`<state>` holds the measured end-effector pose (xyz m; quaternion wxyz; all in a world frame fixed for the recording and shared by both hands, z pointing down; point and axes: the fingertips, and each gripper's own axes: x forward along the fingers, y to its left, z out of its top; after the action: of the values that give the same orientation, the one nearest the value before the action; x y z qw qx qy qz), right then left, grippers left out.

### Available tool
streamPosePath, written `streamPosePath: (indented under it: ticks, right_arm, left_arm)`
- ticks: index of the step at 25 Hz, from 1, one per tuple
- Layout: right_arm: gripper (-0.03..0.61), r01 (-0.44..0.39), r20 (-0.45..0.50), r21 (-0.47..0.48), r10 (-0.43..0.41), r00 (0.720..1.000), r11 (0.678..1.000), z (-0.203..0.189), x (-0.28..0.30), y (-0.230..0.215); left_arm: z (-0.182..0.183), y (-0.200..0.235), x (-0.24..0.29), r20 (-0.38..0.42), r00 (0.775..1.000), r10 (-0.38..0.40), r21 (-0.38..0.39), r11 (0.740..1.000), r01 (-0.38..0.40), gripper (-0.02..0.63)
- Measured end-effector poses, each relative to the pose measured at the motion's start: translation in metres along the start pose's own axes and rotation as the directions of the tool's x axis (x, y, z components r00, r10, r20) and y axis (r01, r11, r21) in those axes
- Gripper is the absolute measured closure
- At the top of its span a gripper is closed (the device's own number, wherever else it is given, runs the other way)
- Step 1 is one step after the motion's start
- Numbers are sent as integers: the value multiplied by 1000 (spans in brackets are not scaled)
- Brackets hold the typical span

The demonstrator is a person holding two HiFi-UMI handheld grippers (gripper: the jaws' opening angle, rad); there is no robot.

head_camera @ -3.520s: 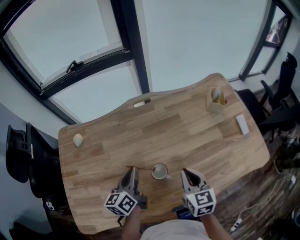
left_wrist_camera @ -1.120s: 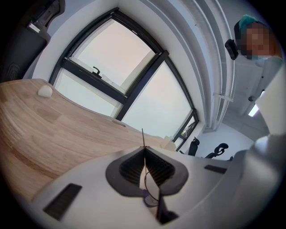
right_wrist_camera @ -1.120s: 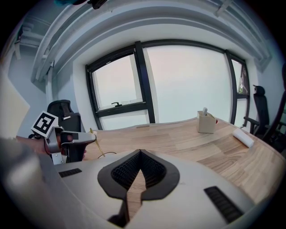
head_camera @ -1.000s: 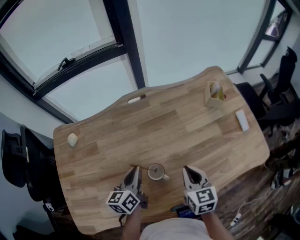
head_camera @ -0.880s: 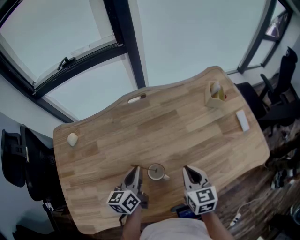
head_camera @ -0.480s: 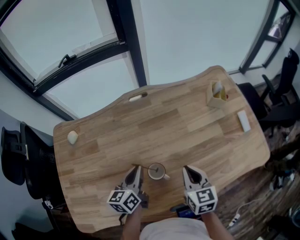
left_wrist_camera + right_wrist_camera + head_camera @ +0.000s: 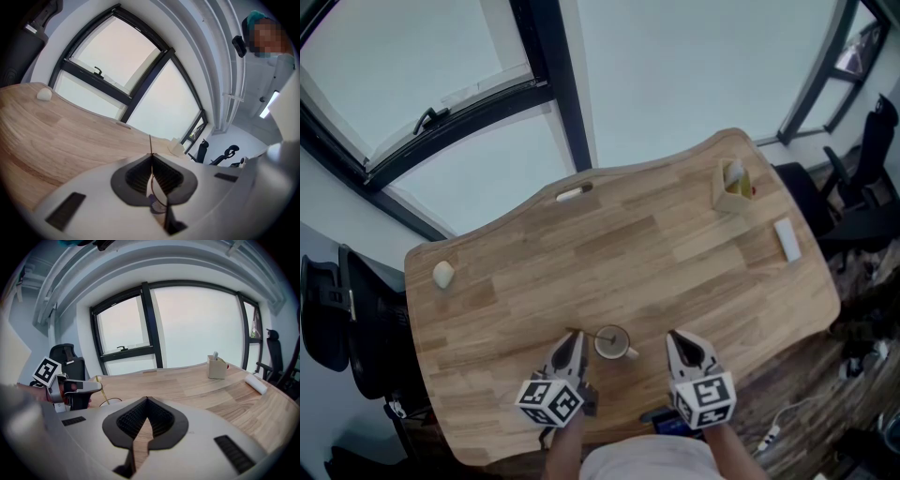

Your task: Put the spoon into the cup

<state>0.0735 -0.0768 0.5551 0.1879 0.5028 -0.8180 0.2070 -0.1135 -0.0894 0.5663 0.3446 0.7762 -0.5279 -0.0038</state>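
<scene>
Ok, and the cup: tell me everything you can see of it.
The cup is small, round and pale, upright on the wooden table near its front edge, between the left gripper and the right gripper. Its handle points toward the right one. A thin spoon, clamped in the left gripper, reaches its mouth from the left.

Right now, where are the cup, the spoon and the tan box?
cup (image 7: 616,347), head view, its inside.
spoon (image 7: 150,145), left gripper view, its handle.
tan box (image 7: 728,202), head view, its side wall.
</scene>
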Motion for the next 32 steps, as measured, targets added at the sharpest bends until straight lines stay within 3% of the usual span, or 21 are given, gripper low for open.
streamPosePath:
  ticks: [32]
  right_arm:
    - [581, -26, -21, -9, 26, 999, 1000, -4, 11, 9]
  left_arm:
    - [-10, 0, 5, -5, 1000, -27, -40, 999, 26, 609]
